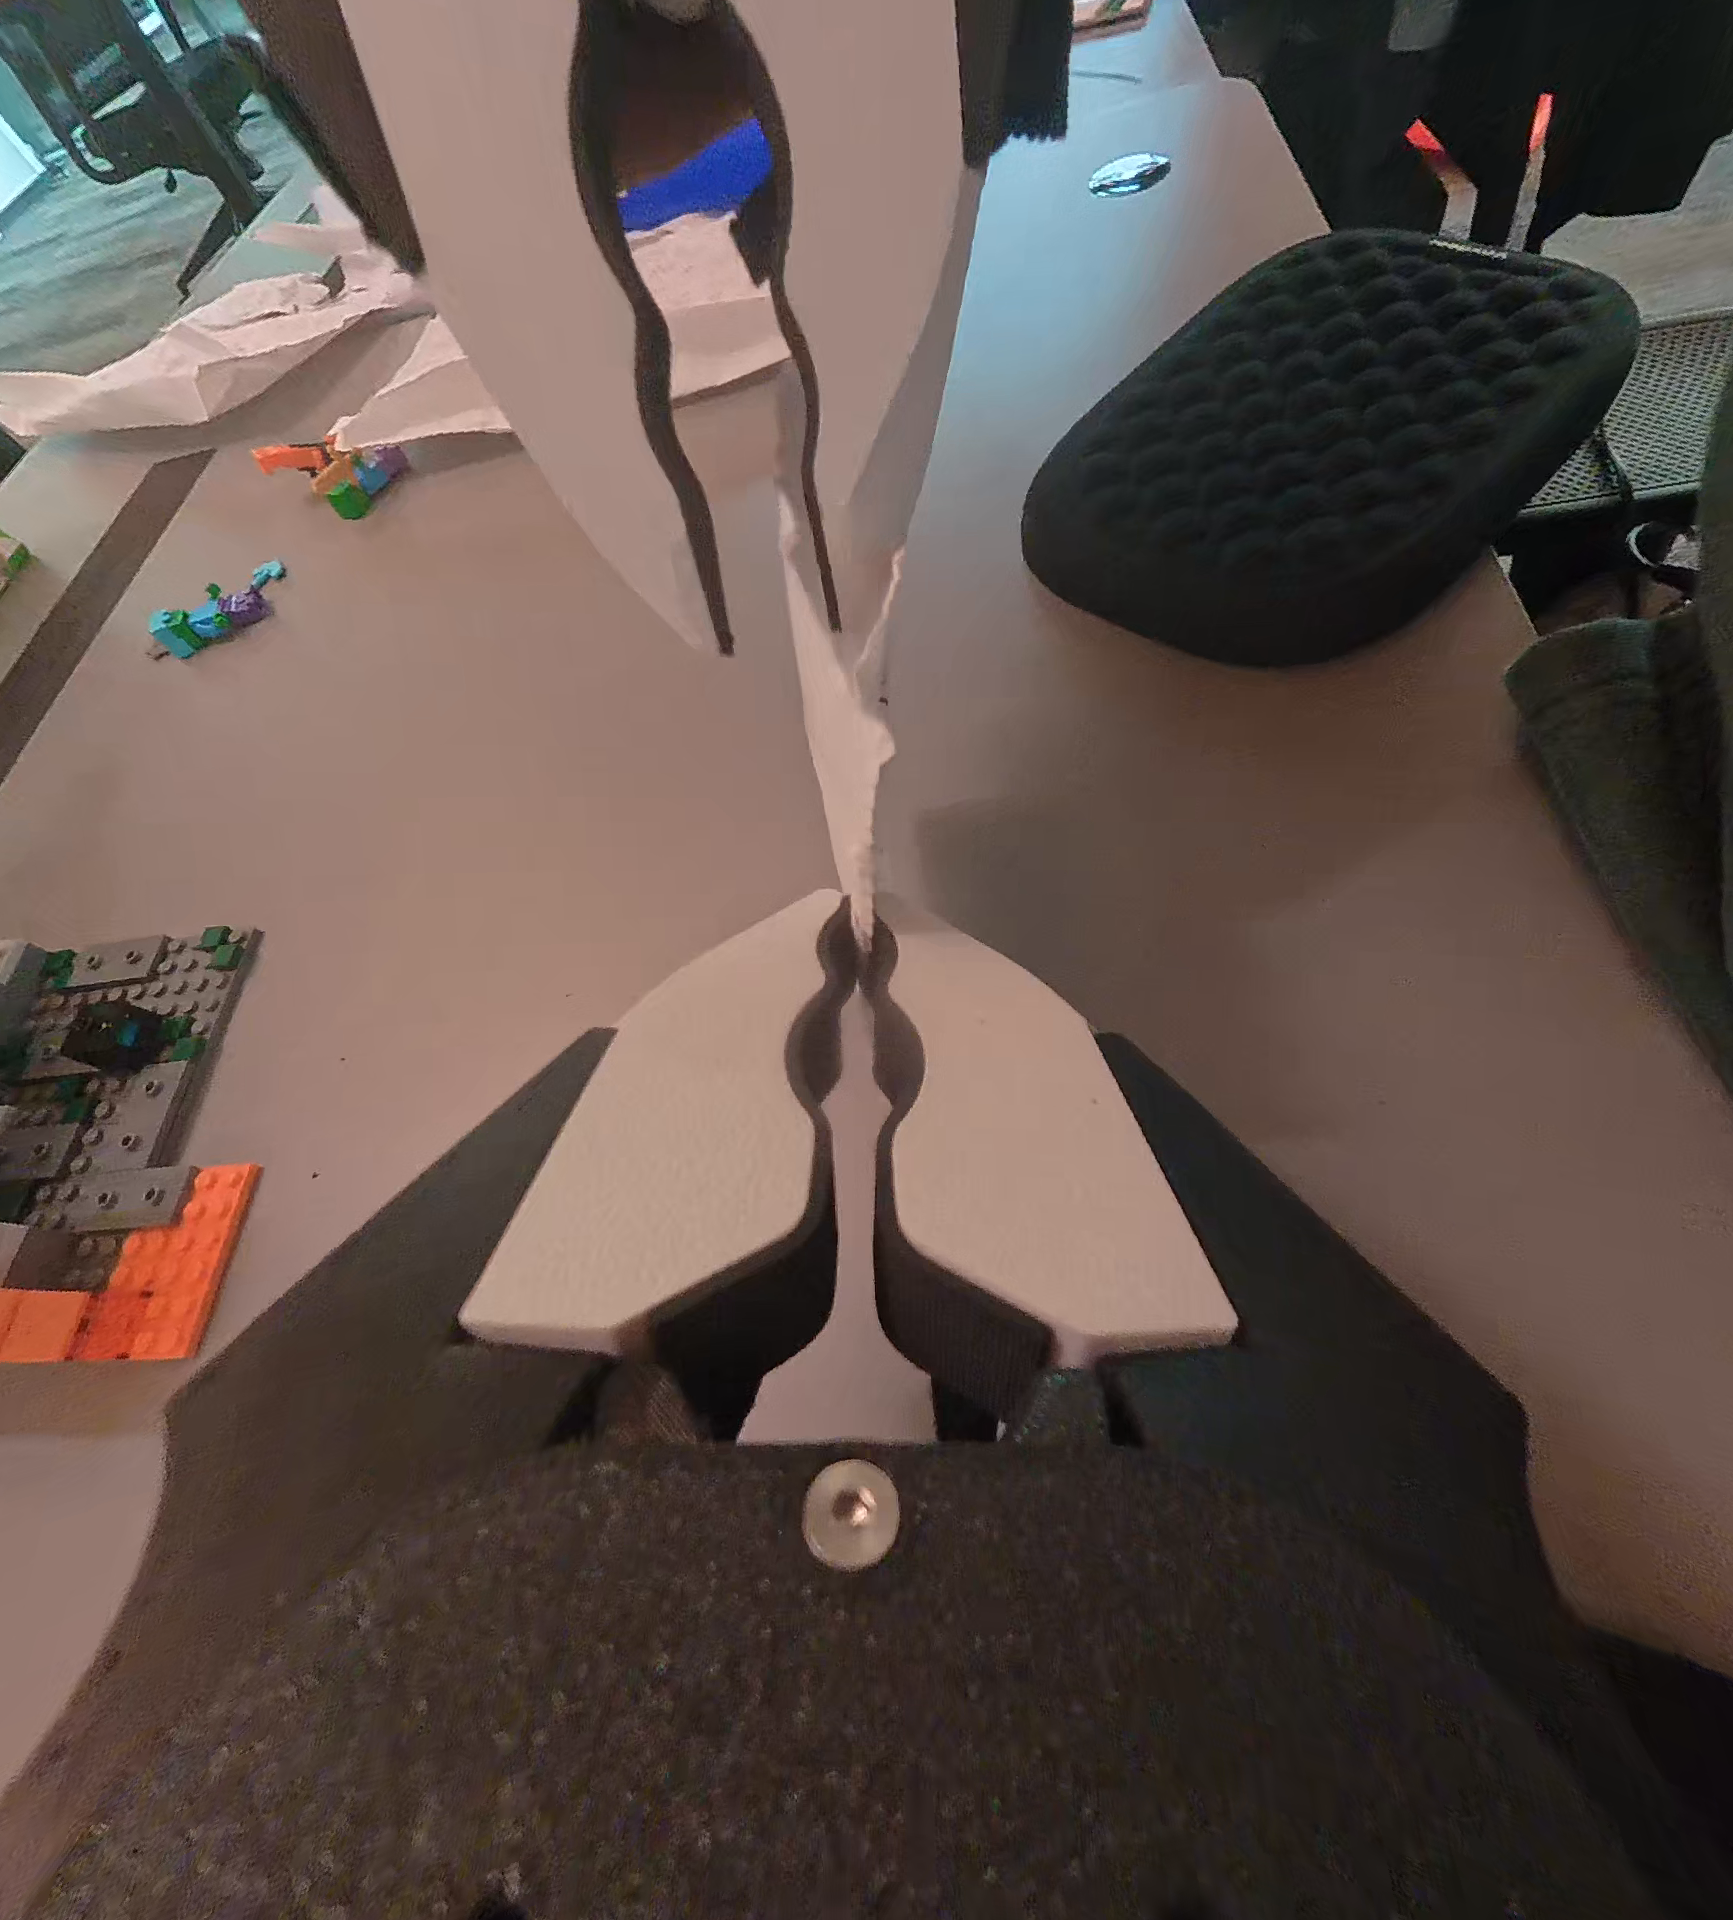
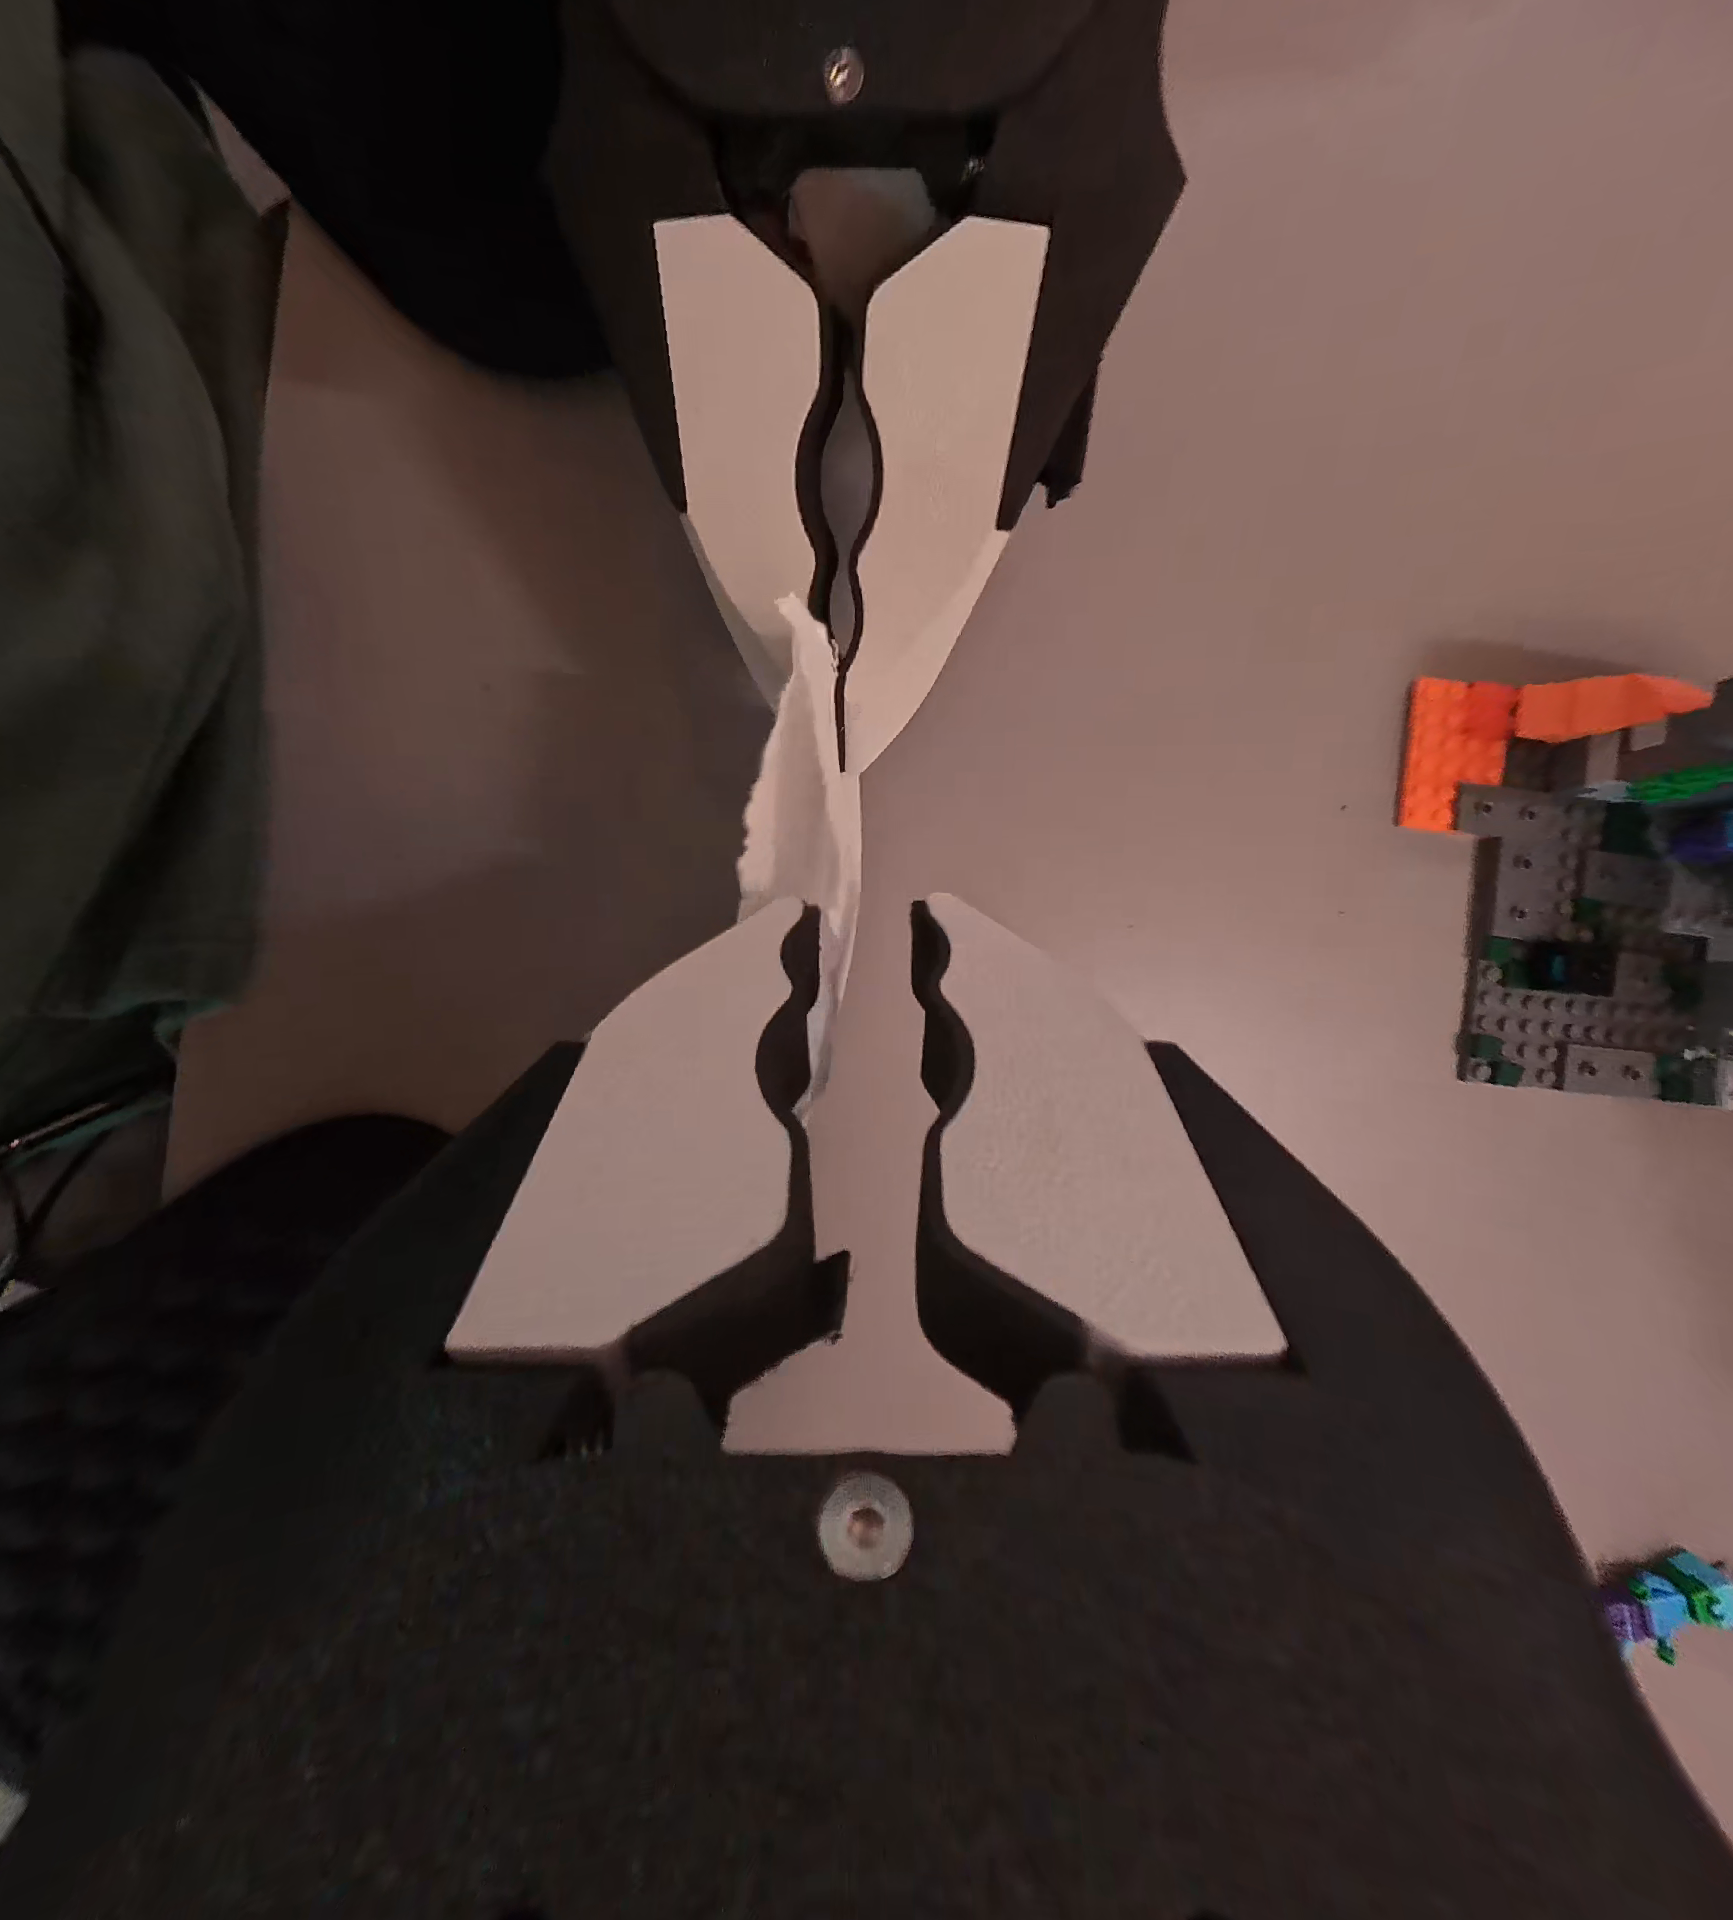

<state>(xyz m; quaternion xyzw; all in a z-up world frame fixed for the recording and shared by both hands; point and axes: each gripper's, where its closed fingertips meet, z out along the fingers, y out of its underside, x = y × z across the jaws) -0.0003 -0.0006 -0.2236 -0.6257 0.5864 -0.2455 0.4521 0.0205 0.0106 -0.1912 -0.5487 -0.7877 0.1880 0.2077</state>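
We see left gripper (image 1: 857, 940) clenched on white paper strip (image 1: 841, 727) | right gripper (image 2: 867, 914) released, strip between its fingers | brick model (image 2: 1610, 894) far right.

a small white scrap of paper (image 1: 846, 727) with torn, ragged edges hangs in the air above the grey table (image 1: 426, 779). one end is pinched between the closed tips of the left gripper (image 1: 857, 930). the other end lies between the parted fingers of the right gripper (image 2: 867, 914), against one pad only.
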